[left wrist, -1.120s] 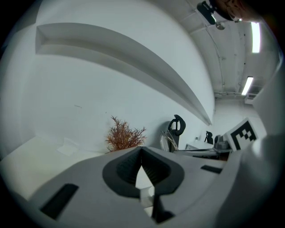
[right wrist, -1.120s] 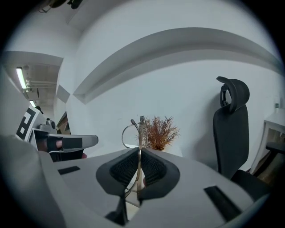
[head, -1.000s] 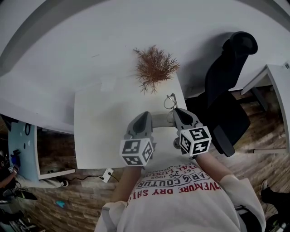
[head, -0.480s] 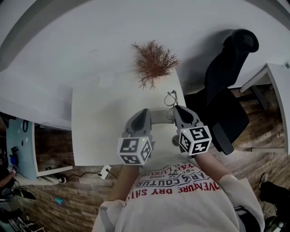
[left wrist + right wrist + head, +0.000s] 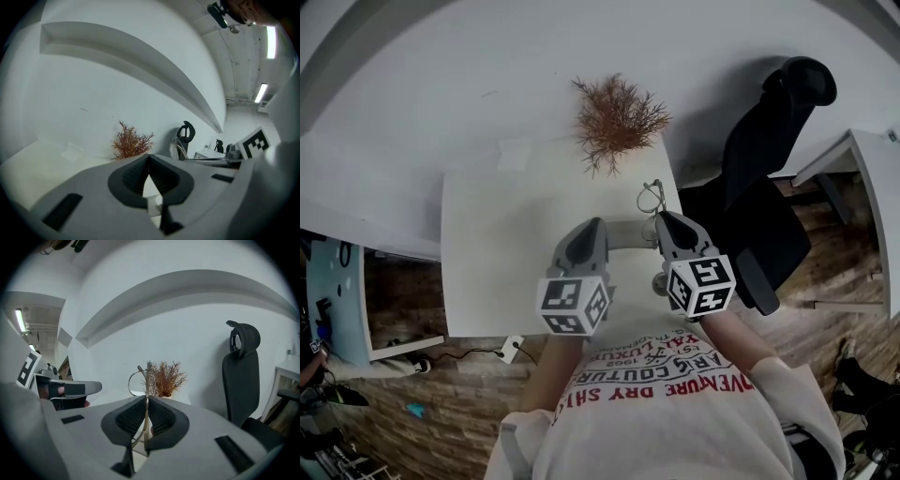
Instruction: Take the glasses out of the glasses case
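Note:
Thin wire-framed glasses (image 5: 652, 199) stick up and forward out of my right gripper (image 5: 662, 221), above the white table's (image 5: 506, 244) right side. In the right gripper view the pads are shut on the metal frame (image 5: 140, 380), which rises past my right gripper (image 5: 146, 401). A pale grey piece that looks like the glasses case (image 5: 624, 234) lies between the two grippers, partly hidden. My left gripper (image 5: 597, 227) hovers just left of it. In the left gripper view its tips (image 5: 149, 158) meet with nothing seen between them, and the glasses (image 5: 178, 149) show to the right.
A dry reddish plant (image 5: 619, 117) stands at the table's far edge against the white wall. A black office chair (image 5: 769, 187) sits close to the right of the table, with another desk (image 5: 862, 159) beyond it. Brown floor lies below.
Both grippers and the glasses keep their places. Only the head view has drifted slightly.

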Tool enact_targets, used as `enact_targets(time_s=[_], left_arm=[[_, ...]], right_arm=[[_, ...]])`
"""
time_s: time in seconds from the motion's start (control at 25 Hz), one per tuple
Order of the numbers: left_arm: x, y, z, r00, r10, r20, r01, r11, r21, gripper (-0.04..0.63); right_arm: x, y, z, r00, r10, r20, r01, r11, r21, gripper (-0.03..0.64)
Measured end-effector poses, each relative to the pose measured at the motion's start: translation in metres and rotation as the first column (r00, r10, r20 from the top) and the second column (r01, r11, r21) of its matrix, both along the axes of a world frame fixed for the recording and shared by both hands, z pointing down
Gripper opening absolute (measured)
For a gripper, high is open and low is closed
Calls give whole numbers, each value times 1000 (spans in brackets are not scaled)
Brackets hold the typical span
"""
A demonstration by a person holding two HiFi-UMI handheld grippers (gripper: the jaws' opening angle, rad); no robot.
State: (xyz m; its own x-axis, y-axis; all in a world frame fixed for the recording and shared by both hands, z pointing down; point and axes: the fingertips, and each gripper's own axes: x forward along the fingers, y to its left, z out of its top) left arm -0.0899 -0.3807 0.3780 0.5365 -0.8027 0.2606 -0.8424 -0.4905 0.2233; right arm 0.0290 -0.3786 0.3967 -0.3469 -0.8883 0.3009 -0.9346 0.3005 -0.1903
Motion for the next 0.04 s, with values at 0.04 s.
enact_targets(time_s=[0.04], left_arm=[[-1, 0, 0, 1000, 0, -1, 0, 1000, -1, 8]], right_arm=[[-1, 0, 1, 1000, -1, -2, 1, 1000, -2, 26]])
